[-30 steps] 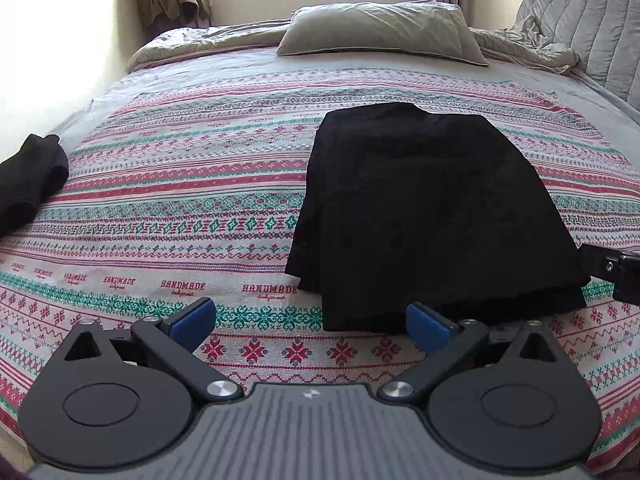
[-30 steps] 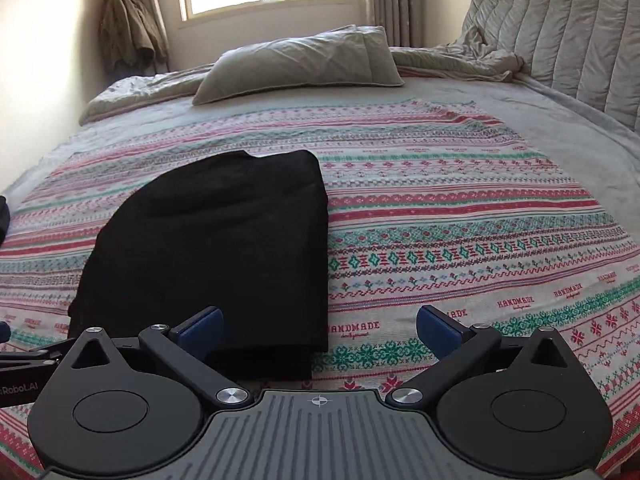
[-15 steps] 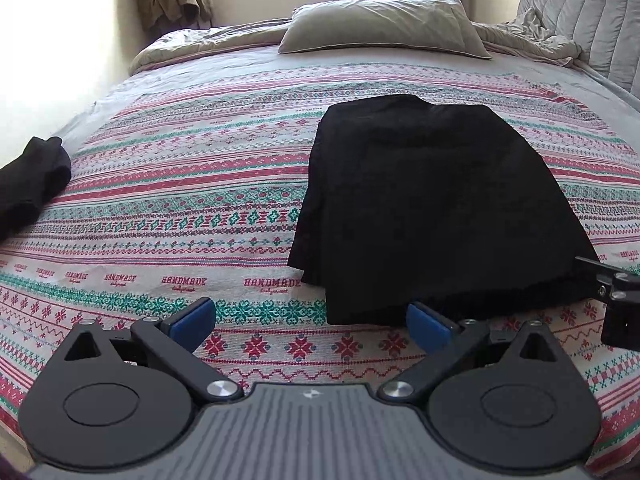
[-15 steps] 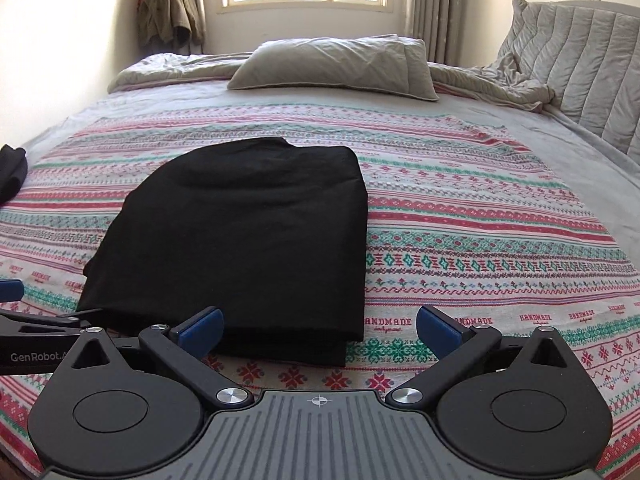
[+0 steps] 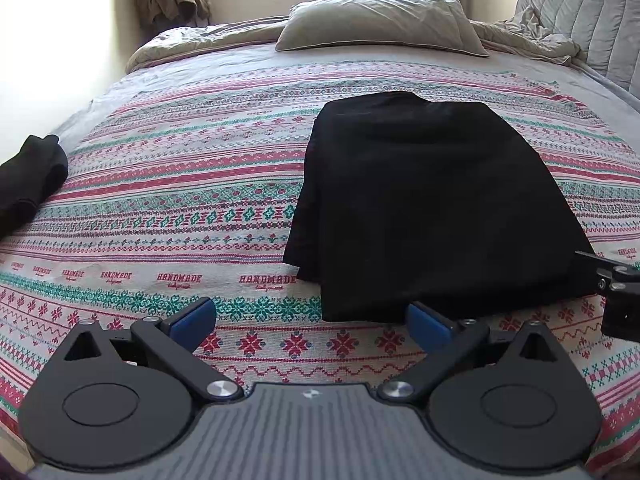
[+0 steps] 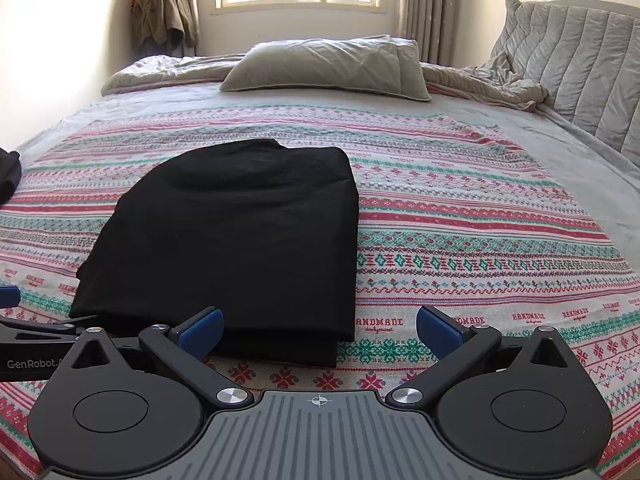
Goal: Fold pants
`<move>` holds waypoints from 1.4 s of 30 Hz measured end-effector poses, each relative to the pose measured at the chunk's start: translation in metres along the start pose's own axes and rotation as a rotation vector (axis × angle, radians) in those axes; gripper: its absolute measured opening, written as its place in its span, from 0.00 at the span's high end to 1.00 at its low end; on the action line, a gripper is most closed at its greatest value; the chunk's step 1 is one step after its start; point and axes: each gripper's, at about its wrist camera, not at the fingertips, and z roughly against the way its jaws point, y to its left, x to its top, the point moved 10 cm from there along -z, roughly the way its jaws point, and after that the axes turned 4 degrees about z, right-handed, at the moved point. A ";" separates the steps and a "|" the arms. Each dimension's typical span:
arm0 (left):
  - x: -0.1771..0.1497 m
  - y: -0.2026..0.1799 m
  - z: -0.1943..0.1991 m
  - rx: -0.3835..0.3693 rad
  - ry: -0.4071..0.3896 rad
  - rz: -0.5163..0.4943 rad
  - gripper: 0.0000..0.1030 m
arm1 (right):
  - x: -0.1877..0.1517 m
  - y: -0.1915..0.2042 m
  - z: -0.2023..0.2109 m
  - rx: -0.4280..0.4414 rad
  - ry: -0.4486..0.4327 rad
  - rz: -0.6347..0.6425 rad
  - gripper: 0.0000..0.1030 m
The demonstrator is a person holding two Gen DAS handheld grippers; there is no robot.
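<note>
The black pants (image 5: 432, 208) lie folded into a flat block on the patterned bedspread (image 5: 180, 200); they also show in the right wrist view (image 6: 236, 240). My left gripper (image 5: 312, 322) is open and empty, hovering just short of the pants' near left corner. My right gripper (image 6: 320, 330) is open and empty, just short of the near right corner. Part of the right gripper shows at the right edge of the left wrist view (image 5: 616, 296), and part of the left gripper at the left edge of the right wrist view (image 6: 32, 332).
Another dark garment (image 5: 28, 184) lies at the bed's left edge. A grey pillow (image 6: 324, 68) and a rumpled blanket (image 6: 488, 84) lie at the far end, a padded headboard (image 6: 580, 64) at the right. A jacket (image 6: 164, 8) hangs by the window.
Both grippers have drawn back from the folded pants and tilted up a little, showing more of the room. Both stay open and the pants have not moved.
</note>
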 end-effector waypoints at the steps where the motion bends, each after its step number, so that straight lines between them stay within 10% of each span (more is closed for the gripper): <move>1: 0.000 0.000 0.000 0.000 0.000 0.000 0.00 | 0.000 0.000 0.000 0.001 0.001 0.000 0.00; 42: 0.000 0.000 0.001 -0.004 0.000 0.001 0.00 | -0.002 0.002 -0.002 -0.003 0.010 -0.006 0.00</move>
